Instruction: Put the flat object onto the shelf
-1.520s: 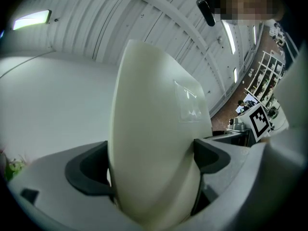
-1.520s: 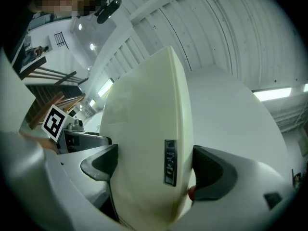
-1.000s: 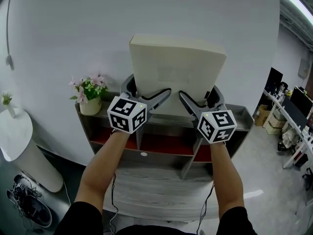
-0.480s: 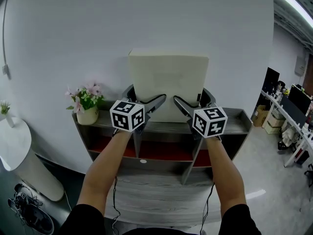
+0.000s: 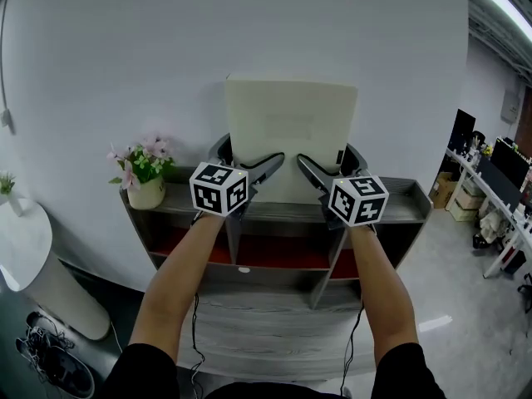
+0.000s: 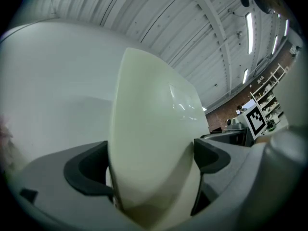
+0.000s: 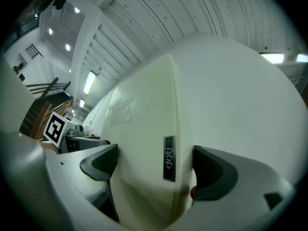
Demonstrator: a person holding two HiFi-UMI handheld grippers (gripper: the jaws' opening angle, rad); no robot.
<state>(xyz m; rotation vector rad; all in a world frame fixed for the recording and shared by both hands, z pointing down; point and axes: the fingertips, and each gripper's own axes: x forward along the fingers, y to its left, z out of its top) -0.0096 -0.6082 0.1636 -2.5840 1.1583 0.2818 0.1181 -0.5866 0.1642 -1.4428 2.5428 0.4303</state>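
A: The left gripper has its jaws shut on what, exactly?

B: On the flat object, a cream-coloured, slab-like case. In the left gripper view the two dark pads sit against it from either side, and the case fills the whole gap between them.

A: And the right gripper?

B: Same on the other side. In the right gripper view its jaws are clamped across the case's thickness, one pad to each broad face. A small dark label strip on the narrow edge sits between them.

A: So where is the case?

B: It is upright, held near both lower corners, in front of the white wall and over the middle of the shelf. One broad face is turned toward the person. The bottom edge is down at about the level of the shelf's grey top board. The grippers and their marker cubes cover the corners, so I can't tell whether it touches the board.

A: Anything else on the shelf?

B: A pale pot of pink flowers stands at the left end of the top board, apart from the case. The compartments below show red inside. A round white table stands left of the shelf, with shoes on the floor by its foot.
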